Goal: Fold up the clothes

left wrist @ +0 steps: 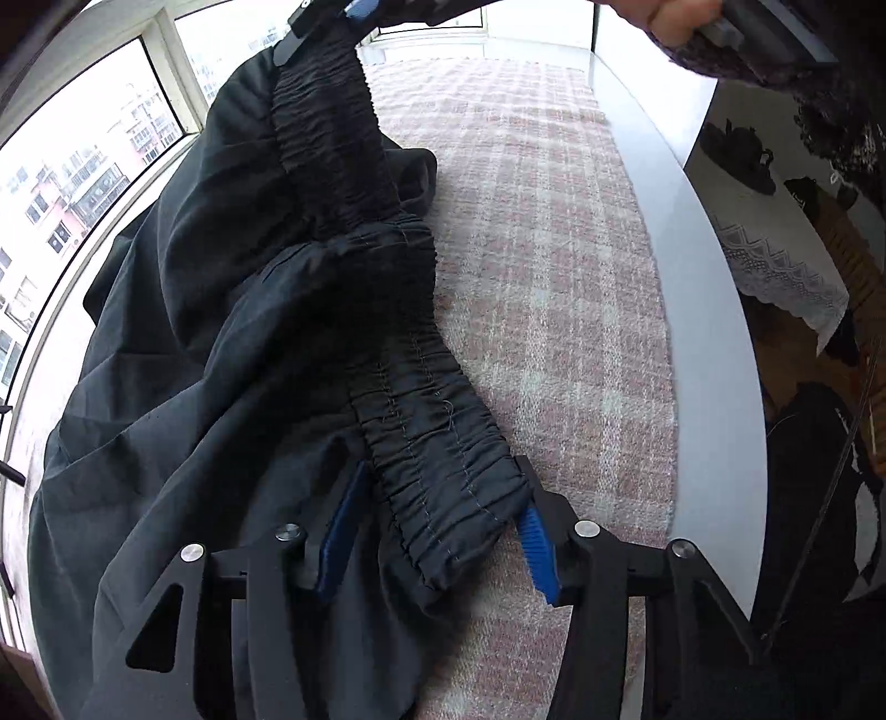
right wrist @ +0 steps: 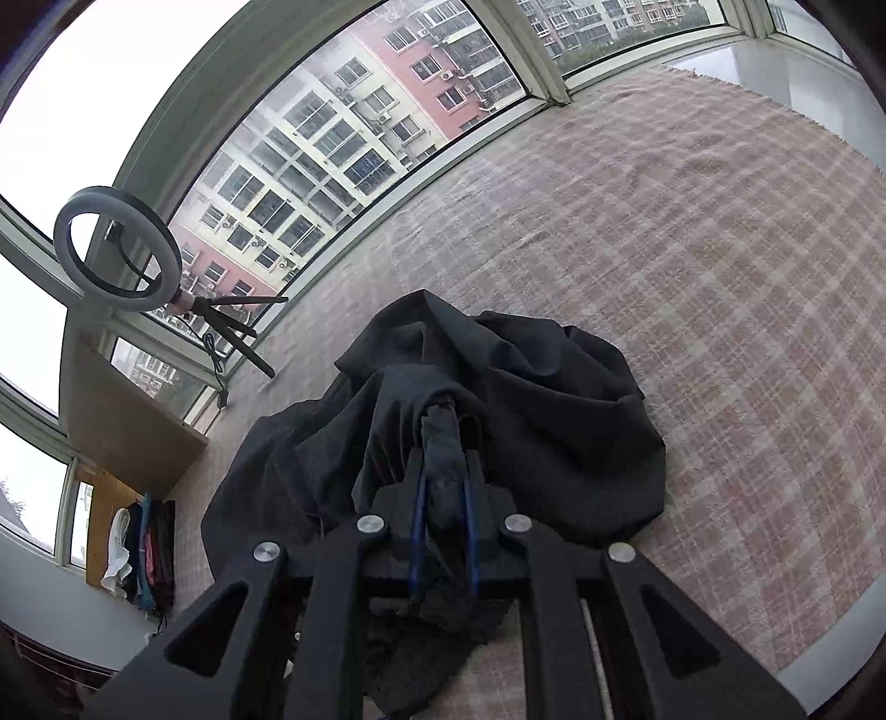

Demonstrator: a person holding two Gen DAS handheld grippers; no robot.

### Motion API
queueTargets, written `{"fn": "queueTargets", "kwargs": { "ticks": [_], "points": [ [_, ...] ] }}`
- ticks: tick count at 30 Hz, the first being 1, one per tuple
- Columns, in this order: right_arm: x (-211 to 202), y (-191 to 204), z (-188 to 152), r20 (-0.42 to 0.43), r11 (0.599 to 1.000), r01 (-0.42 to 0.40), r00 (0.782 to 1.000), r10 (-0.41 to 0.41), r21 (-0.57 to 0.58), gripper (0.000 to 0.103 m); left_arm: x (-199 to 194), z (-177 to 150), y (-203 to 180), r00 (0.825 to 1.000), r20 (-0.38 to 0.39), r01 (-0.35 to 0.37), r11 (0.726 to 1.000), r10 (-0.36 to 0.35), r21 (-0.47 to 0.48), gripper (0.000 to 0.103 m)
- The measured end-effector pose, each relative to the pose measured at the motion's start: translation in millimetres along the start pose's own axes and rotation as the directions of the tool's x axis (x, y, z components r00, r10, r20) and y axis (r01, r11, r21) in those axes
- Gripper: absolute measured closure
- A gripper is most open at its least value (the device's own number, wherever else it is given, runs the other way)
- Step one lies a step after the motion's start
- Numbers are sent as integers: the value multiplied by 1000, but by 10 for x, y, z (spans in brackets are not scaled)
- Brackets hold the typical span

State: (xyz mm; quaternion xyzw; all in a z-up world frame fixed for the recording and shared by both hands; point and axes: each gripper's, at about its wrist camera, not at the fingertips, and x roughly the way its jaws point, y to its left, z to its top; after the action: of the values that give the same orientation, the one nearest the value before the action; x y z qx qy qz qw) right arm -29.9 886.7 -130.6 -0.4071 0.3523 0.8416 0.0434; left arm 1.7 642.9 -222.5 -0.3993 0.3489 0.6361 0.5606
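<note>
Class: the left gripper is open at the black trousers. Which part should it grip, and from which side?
Grip the elastic waistband, where its end already lies between the open left gripper fingers. Come straight forward along the band: its thick gathered edge should hold better than the loose cloth. The right gripper already pinches the far end.

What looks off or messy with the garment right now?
The black garment lies in a crumpled heap on the plaid cloth, not spread flat. Its waistband sags, twisted, between the grippers: the right gripper is shut on one end, while the left gripper is open around the other end.
</note>
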Motion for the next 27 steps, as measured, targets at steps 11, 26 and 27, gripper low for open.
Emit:
{"fn": "queueTargets", "kwargs": {
  "ticks": [11, 26, 27],
  "points": [
    [-267, 529, 445, 131, 972, -228, 967, 219, 61, 92, -1872, 238, 1195, 957, 282, 32, 946, 64, -322, 92],
    [-3459, 1500, 1482, 576, 995, 56, 817, 3, -85, 92, -3456, 1773, -406, 750, 586, 272, 951, -306, 148, 92],
    [-3671, 1717, 1521, 594, 989, 99, 804, -18, -105, 92, -3643, 1775, -465, 719, 617, 272, 946, -320, 175, 92]
  ]
}}
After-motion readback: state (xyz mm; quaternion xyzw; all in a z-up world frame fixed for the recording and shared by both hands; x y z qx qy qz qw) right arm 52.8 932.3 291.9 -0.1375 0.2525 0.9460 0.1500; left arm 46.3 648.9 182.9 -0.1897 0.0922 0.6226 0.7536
